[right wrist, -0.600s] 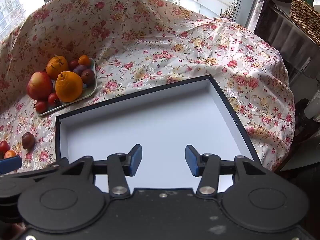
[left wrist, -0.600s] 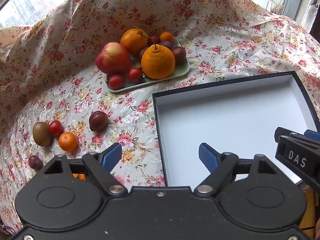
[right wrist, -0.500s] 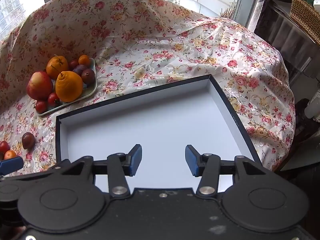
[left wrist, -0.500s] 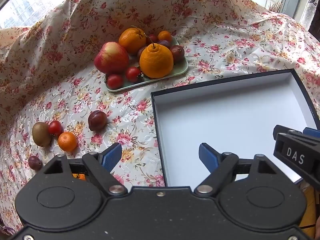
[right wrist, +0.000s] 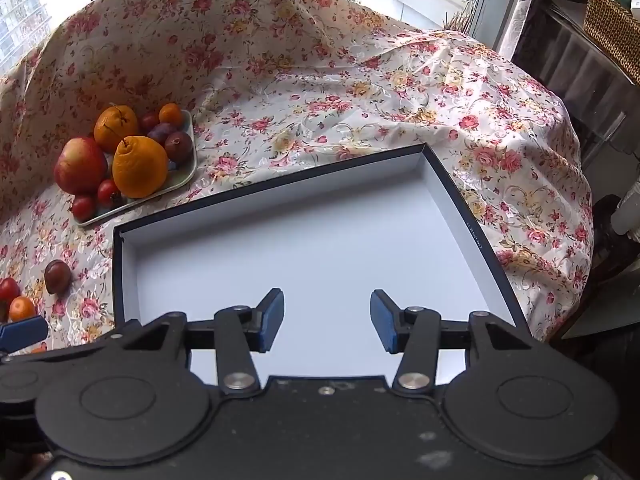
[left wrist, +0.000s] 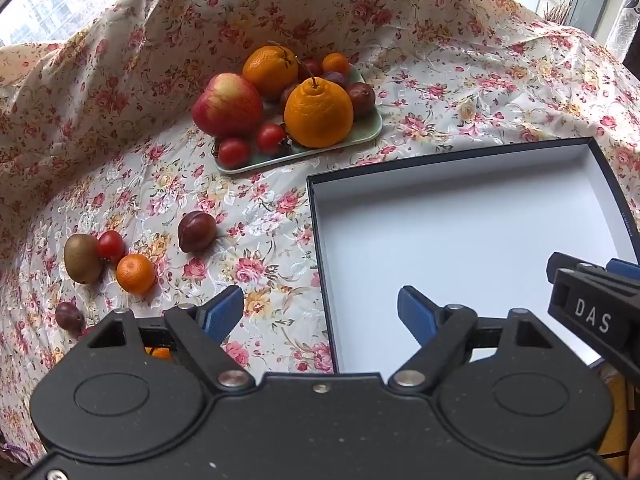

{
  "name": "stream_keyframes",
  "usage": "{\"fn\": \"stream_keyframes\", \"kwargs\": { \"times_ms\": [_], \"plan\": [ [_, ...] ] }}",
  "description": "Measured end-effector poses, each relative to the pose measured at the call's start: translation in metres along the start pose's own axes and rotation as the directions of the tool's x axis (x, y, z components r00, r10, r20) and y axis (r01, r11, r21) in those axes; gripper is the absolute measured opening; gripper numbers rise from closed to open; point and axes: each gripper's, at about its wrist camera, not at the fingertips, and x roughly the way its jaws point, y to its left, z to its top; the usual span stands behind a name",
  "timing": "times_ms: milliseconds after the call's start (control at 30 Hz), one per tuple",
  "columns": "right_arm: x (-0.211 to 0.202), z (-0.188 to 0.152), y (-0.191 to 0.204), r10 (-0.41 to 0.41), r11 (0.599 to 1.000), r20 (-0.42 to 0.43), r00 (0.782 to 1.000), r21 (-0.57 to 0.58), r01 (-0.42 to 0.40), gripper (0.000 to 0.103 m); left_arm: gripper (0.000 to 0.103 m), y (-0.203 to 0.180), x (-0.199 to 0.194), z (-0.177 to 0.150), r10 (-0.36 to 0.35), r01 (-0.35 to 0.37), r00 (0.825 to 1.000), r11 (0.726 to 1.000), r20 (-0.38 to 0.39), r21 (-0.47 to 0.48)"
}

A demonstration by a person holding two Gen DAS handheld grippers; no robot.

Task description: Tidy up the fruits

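Note:
A pale green tray point(left wrist: 362, 138) point(right wrist: 182, 180) at the back left holds a red apple point(left wrist: 227, 105), two oranges, cherry tomatoes and plums. Loose on the floral cloth lie a plum point(left wrist: 197, 231), a kiwi point(left wrist: 83, 258), a cherry tomato point(left wrist: 110, 245), a small orange point(left wrist: 135, 273) and another plum point(left wrist: 69, 315). An empty white box with a dark rim point(left wrist: 316, 220) point(right wrist: 117, 264) lies at the right. My left gripper point(left wrist: 320, 314) is open and empty over the box's left edge. My right gripper point(right wrist: 327, 318) is open and empty above the box's inside.
The floral cloth point(right wrist: 320, 92) rises in folds behind the tray and drops off at the right edge. A wicker basket point(right wrist: 612, 28) stands on a shelf at the far right. The right gripper's body point(left wrist: 596, 312) shows at the right of the left wrist view.
The left gripper has drifted slightly, so the fruit and box sit a little lower in its view. The right gripper has barely moved. Both stay open.

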Motion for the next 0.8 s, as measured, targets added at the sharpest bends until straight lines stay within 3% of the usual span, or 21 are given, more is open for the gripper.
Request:
{"fn": "stream_keyframes", "kwargs": {
  "times_ms": [800],
  "plan": [
    [-0.0008,-0.0002,0.0012,-0.003,1.0,-0.003,1.0,0.002,0.003,0.052,0.084,-0.002,-0.0013,0.0034,-0.052,0.052,0.999,0.999,0.006,-0.01]
  ]
}}
